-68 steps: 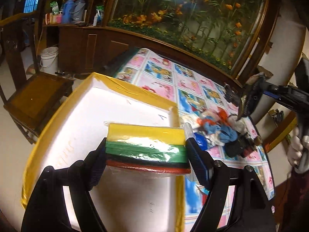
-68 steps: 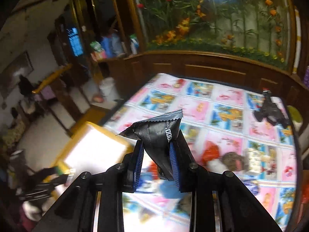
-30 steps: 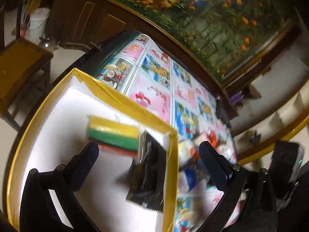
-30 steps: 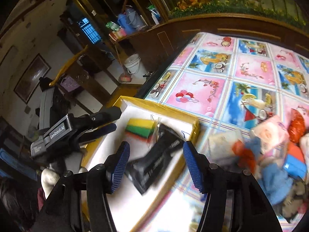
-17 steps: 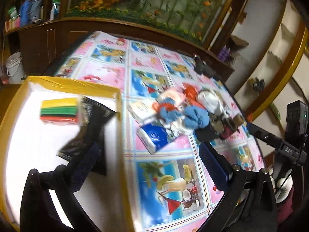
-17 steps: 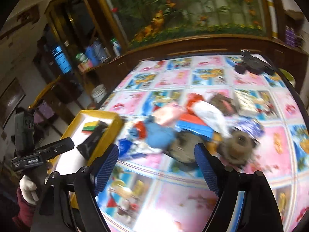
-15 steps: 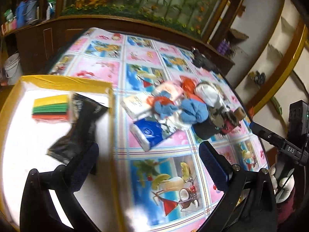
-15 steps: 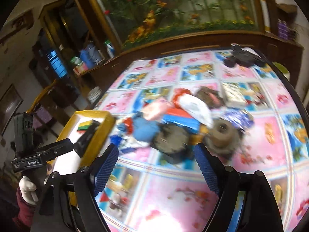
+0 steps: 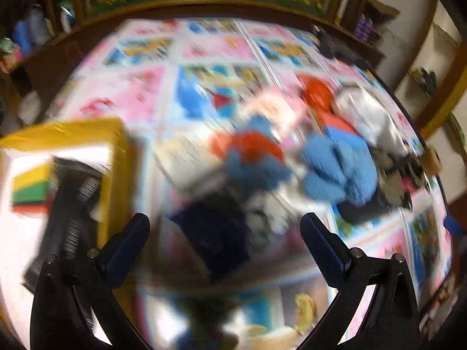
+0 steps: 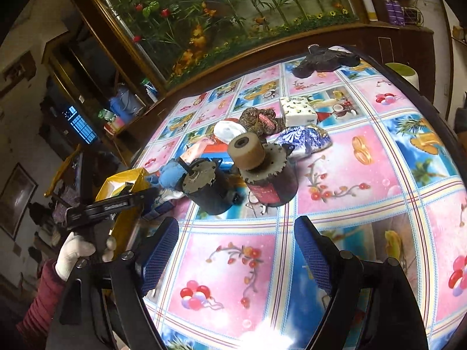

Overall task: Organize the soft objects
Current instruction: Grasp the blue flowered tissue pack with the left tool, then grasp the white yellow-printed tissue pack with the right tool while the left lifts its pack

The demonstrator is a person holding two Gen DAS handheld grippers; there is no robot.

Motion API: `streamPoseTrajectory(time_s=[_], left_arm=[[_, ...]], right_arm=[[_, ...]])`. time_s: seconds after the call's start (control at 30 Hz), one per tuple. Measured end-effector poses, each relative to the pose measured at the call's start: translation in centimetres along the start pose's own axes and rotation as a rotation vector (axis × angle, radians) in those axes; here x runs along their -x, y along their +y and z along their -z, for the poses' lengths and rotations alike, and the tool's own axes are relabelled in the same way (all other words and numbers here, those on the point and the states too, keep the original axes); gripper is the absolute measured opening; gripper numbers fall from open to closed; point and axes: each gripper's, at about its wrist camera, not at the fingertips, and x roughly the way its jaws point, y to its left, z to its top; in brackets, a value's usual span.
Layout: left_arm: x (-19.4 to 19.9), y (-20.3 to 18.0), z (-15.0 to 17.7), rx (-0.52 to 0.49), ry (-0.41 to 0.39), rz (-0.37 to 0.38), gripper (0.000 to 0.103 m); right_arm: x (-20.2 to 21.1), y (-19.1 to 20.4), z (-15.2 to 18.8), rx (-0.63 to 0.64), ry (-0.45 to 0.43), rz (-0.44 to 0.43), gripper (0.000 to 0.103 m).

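Observation:
In the blurred left wrist view my left gripper (image 9: 224, 224) hangs over the left end of the pile. Its jaws are closing but still stand wide, and a dark blue packet (image 9: 216, 233) lies below between them, untouched. Blue cloths (image 9: 335, 172) and an orange-red piece (image 9: 251, 145) lie just beyond. The yellow-rimmed box (image 9: 116, 151) at the left holds the striped sponge pack (image 9: 29, 192) and the black packet (image 9: 73, 204). My right gripper (image 10: 238, 224) is open and empty, short of two dark cylinders (image 10: 268, 180).
A flowered tissue pack (image 10: 297, 110), a blue-white bag (image 10: 303, 140) and a brown patterned cloth (image 10: 259, 119) lie behind the cylinders. A black object (image 10: 321, 61) sits at the table's far edge. A gloved hand (image 10: 76, 250) holds the left gripper beside the box (image 10: 128, 178).
The right jaws widened and left the black packet in the box, then swung right to the pile's near side. The left gripper swept from the box toward the pile and dipped.

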Motion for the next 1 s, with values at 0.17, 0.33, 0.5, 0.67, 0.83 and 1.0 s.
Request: streamPoseTrajectory(time_s=[0.17, 0.33, 0.5, 0.67, 0.83, 1.0], left_arm=[[3.6, -3.8, 3.6, -0.205, 0.055, 0.163, 0.094], [5.8, -5.3, 4.3, -0.293, -0.073, -0.069, 0.095], [2.7, -4.8, 2.1, -0.31, -0.106, -0.209, 0.095], [-0.2, -3.3, 2.0, -0.221, -0.02, -0.124, 0.091], [1.2, -1.1, 3.4, -0.078, -0.001, -0.011, 0.061], [1.6, -1.0, 4.1, -0.047, -0.012, -0.001, 0.062]], right_arm=[[-1.6, -0.1, -0.2, -0.009, 0.013, -0.003, 0.082], [-2.2, -1.0, -0.6, -0.038, 0.009, 0.005, 0.082], [-2.4, -1.4, -1.0, -0.052, -0.001, 0.012, 0.082], [-1.6, -2.2, -2.4, -0.046, -0.017, 0.054, 0.084], [-1.9, -4.2, -5.4, -0.075, -0.013, 0.103, 0.085], [-5.0, -5.9, -10.2, -0.08, 0.013, 0.149, 0.085]])
